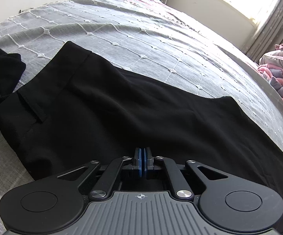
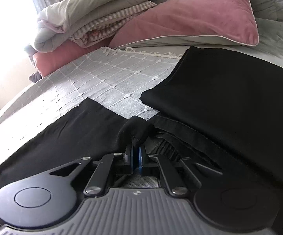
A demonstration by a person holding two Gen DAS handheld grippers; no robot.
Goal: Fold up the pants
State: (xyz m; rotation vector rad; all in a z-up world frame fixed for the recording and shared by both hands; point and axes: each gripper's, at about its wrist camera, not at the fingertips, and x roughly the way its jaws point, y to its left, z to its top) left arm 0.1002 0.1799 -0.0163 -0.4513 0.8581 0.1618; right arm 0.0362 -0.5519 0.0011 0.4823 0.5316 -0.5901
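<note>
both wrist views look low and close across the bed, sharing the pants.

Black tool, blue pads

Left gripper jaws closed; right gripper jaws pinching fabric.

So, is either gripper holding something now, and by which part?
The right gripper pinches a bunched edge of the black pants. The left gripper is shut over the pants; whether it grips fabric cannot be told.
</note>
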